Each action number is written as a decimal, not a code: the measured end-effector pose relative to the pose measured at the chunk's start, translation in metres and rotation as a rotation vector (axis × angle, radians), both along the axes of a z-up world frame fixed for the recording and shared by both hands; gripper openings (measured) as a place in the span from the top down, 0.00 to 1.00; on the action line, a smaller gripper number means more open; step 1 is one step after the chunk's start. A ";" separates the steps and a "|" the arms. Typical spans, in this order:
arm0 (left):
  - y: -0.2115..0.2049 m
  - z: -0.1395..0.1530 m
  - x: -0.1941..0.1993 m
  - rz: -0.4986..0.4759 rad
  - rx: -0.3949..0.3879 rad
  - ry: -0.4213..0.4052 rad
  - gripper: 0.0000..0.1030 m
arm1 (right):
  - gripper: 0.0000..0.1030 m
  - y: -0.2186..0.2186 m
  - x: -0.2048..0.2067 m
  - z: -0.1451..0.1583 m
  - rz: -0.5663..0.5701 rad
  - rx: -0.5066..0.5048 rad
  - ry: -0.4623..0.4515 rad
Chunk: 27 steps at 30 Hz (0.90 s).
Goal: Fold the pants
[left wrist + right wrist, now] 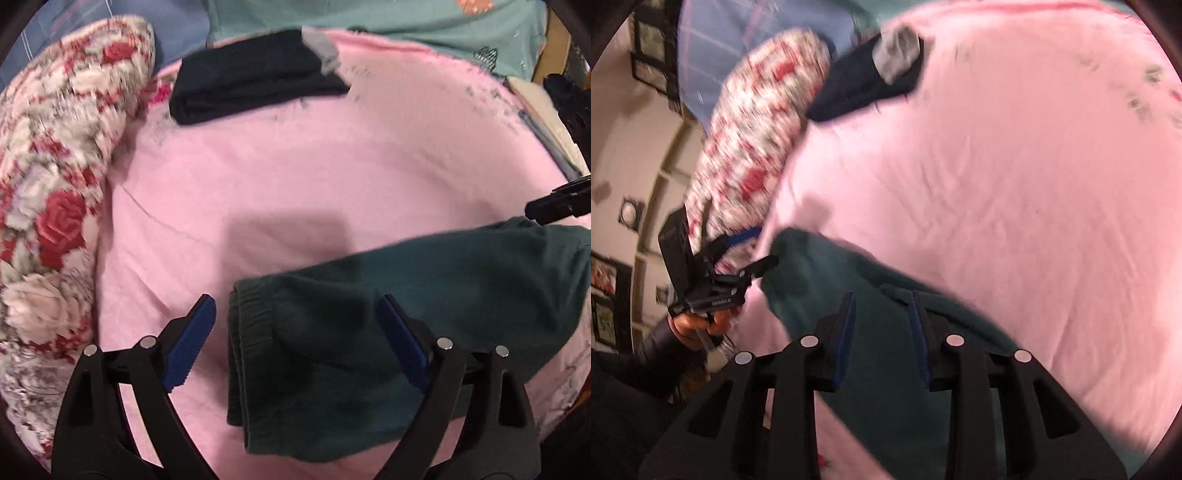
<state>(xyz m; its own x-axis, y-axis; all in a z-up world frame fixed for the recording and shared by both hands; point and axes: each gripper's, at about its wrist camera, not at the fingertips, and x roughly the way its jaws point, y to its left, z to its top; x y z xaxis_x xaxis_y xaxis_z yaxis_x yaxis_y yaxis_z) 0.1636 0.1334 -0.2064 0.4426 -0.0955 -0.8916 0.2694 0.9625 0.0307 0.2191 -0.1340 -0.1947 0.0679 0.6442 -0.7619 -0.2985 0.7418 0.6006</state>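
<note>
Dark green pants (424, 291) lie folded into a thick bundle on the pink sheet (295, 166), elastic band end toward the left. My left gripper (295, 300) hovers over that end, jaws wide apart, with the band between them and neither blue pad pressing on it. The right gripper's black tip (554, 206) shows at the right edge, above the bundle's far end. In the right wrist view, my right gripper (882, 296) stands partly open just over the pants (812, 280), with the cloth showing in the gap. The left gripper (738, 254) is held by a hand (694, 326) at the left.
A rose-patterned bolster (55, 184) (757, 147) runs along the sheet's left side. A folded dark garment (251, 81) (864, 88) with a grey piece on it lies at the far end. Teal cloth (369, 22) lies beyond the sheet. A wall with framed pictures (650, 55) shows far left.
</note>
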 end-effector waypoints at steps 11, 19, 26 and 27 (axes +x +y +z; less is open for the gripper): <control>0.015 -0.023 0.007 0.080 -0.032 0.066 0.04 | 0.48 0.020 0.016 -0.034 0.232 0.009 0.094; 0.013 -0.024 0.012 0.114 -0.012 0.076 0.02 | 0.39 0.032 0.026 -0.051 0.254 0.273 0.301; 0.012 -0.023 0.012 0.126 0.010 0.074 0.02 | 0.87 0.001 0.063 -0.058 -0.002 0.374 0.303; 0.012 -0.023 0.012 0.128 0.011 0.073 0.02 | 0.91 -0.002 0.067 -0.058 -0.005 0.327 0.287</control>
